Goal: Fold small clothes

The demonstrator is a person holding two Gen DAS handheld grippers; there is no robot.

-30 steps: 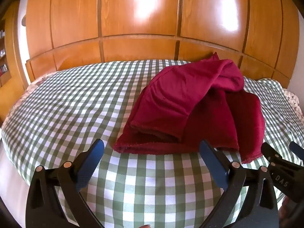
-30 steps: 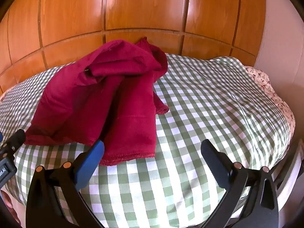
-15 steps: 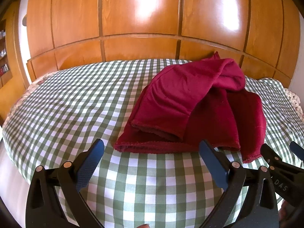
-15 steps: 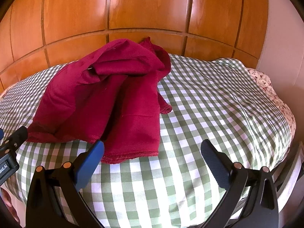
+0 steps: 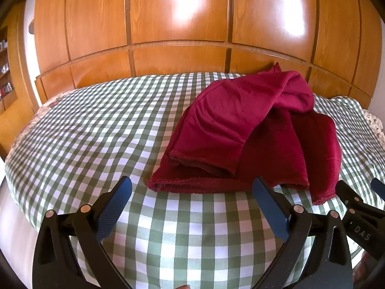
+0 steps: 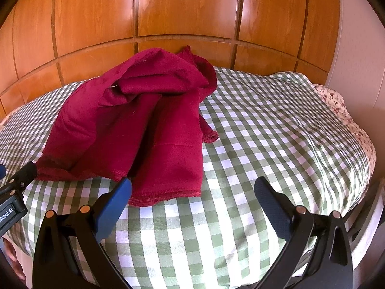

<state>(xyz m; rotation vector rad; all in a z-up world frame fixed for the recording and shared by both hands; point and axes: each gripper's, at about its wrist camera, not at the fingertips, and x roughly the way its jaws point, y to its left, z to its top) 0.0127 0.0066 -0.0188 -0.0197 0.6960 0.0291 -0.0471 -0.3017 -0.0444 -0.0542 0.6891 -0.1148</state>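
Observation:
A dark red garment [image 5: 243, 132] lies crumpled on the green-and-white checked bed [image 5: 96, 130], its hem edges facing me. It also shows in the right wrist view [image 6: 149, 130], left of centre. My left gripper [image 5: 192, 207] is open and empty, just in front of the garment's near hem. My right gripper [image 6: 192, 207] is open and empty, its left finger [image 6: 115, 204] close to the garment's near corner. The right gripper also shows at the right edge of the left wrist view [image 5: 361, 207].
A wooden panelled wall [image 5: 182, 24] stands behind the bed. A floral sheet [image 6: 341, 106] shows at the bed's right edge. Shelves [image 5: 4, 77] are at the far left. The left gripper's body [image 6: 14, 192] is at the left edge of the right wrist view.
Both grippers have moved slightly closer to the garment, which now sits a little lower in both views. Jaws stay open.

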